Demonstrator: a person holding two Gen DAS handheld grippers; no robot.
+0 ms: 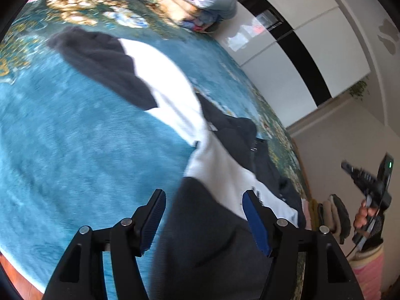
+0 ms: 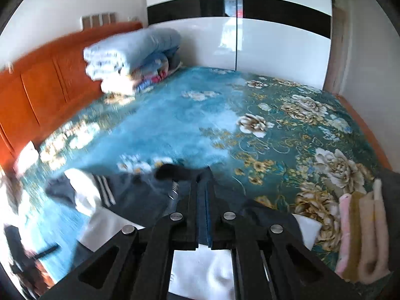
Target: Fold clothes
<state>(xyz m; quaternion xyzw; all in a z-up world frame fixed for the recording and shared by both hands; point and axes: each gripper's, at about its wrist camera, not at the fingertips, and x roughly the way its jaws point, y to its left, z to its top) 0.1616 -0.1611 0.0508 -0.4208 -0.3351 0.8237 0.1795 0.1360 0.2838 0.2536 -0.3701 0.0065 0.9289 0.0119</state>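
A navy and white zip jacket point(image 1: 175, 95) lies spread on the teal floral bedspread point(image 1: 75, 137). My left gripper point(image 1: 203, 200) is open, its jaws apart on either side of a dark navy part of the jacket close to the camera. In the right wrist view the jacket point(image 2: 120, 200) lies crumpled at the lower left. My right gripper point(image 2: 203, 175) is shut with its jaws pressed together over the jacket; whether cloth is pinched between them does not show. The right gripper also shows in the left wrist view point(image 1: 367, 190), held in a hand off the bed's edge.
Folded quilts point(image 2: 130, 57) are stacked at the orange wooden headboard point(image 2: 45, 80). A pile of folded pink, tan and grey cloths point(image 2: 362, 230) sits at the bed's right edge. A white and black wardrobe point(image 2: 275, 37) stands behind the bed.
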